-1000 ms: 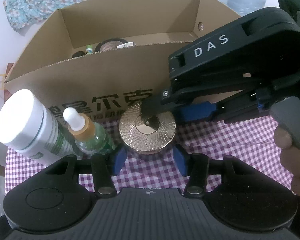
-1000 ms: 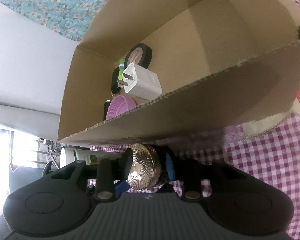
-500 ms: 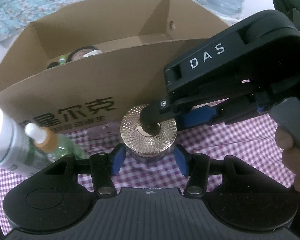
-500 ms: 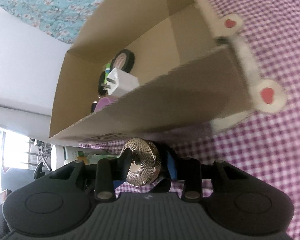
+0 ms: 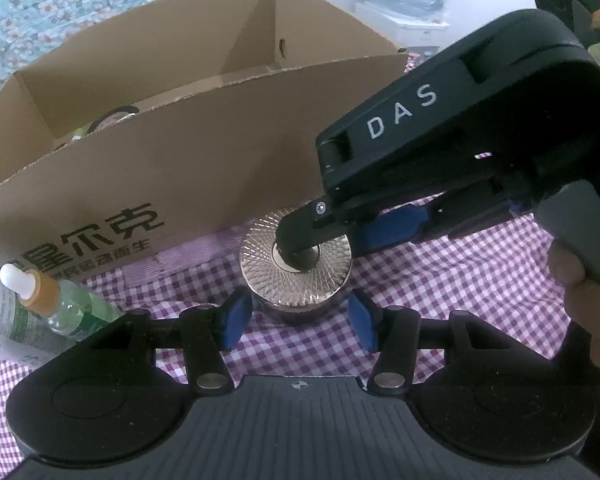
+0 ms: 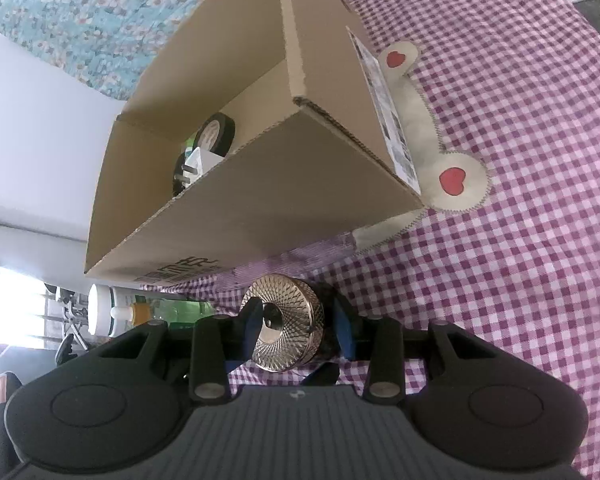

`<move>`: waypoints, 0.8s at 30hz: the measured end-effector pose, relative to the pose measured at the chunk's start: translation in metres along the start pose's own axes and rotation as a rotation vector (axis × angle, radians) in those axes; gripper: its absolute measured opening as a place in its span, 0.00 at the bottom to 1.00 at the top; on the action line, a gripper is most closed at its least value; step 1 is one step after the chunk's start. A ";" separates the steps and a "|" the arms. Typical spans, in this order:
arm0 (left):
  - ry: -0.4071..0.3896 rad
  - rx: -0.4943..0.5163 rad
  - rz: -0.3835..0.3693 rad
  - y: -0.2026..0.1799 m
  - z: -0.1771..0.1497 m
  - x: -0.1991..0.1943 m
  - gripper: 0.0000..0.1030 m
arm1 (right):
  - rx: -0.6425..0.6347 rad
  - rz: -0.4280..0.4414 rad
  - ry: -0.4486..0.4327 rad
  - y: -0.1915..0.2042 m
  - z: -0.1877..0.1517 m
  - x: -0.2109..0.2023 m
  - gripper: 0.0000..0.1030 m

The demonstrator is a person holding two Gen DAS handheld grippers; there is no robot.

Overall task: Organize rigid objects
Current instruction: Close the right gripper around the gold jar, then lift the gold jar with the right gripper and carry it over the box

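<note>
A round jar [image 5: 296, 276] with a gold lid cut in a fine radiating pattern and a dark body stands upright on the purple gingham cloth, just in front of the near wall of the open cardboard box [image 5: 204, 168]. Inside the box, at its left end, lie a black tape roll [image 6: 216, 132] and a white plug adapter [image 6: 200, 162]
</note>
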State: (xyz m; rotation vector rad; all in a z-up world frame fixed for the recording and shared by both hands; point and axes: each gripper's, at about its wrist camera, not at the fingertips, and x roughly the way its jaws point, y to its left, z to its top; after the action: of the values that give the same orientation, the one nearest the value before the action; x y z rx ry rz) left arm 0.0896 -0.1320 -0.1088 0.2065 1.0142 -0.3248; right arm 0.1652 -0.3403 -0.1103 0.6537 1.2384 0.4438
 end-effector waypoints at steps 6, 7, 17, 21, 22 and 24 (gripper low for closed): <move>-0.003 0.017 0.025 -0.003 0.004 -0.001 0.51 | 0.008 0.009 -0.002 -0.007 -0.002 -0.004 0.40; 0.001 0.021 0.029 -0.003 0.006 0.001 0.52 | 0.010 0.010 -0.001 -0.004 0.001 -0.002 0.40; 0.011 0.011 0.033 -0.004 0.013 0.013 0.53 | 0.054 0.040 0.001 -0.011 0.001 -0.003 0.40; 0.012 0.003 0.034 -0.002 0.016 0.014 0.53 | 0.074 0.056 0.006 -0.015 0.001 -0.003 0.41; 0.011 0.003 0.035 -0.002 0.016 0.015 0.53 | 0.078 0.060 0.006 -0.016 0.001 -0.003 0.41; 0.009 0.002 0.036 -0.003 0.015 0.013 0.53 | 0.082 0.063 0.007 -0.018 0.000 -0.003 0.41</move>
State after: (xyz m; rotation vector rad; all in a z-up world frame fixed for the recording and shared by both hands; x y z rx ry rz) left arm 0.1065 -0.1417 -0.1128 0.2282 1.0183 -0.2919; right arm 0.1638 -0.3557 -0.1201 0.7632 1.2504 0.4499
